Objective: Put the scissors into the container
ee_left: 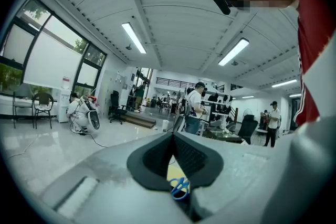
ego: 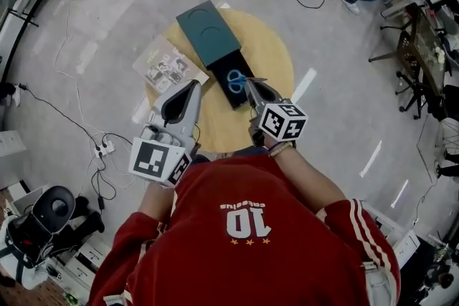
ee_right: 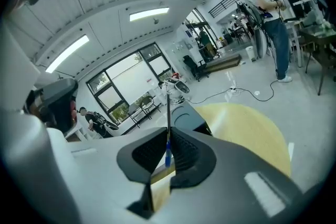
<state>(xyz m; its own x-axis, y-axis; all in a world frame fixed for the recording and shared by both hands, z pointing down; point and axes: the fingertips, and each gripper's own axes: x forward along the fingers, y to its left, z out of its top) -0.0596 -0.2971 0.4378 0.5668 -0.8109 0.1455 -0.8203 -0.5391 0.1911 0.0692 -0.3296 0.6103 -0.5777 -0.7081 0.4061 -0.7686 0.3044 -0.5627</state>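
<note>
One gripper loaded: scissors at the container, release pending

Right gripper (ego: 252, 88) is pinched narrow on the blades of the scissors (ego: 236, 80); blue handles sit over the black open tray of the container (ego: 208, 29) on the round table (ego: 276, 54); resting on the tray floor or not, cannot tell. Left gripper (ego: 193, 84) has its jaws together, empty, just beside the tray's left wall. Judged step: final placing; next move likely calls for lowering, then letting go. Tray is narrow, walls close to the handles; leaflet (ego: 166, 68) lies left; bare table to the right gives room to back off.
</note>
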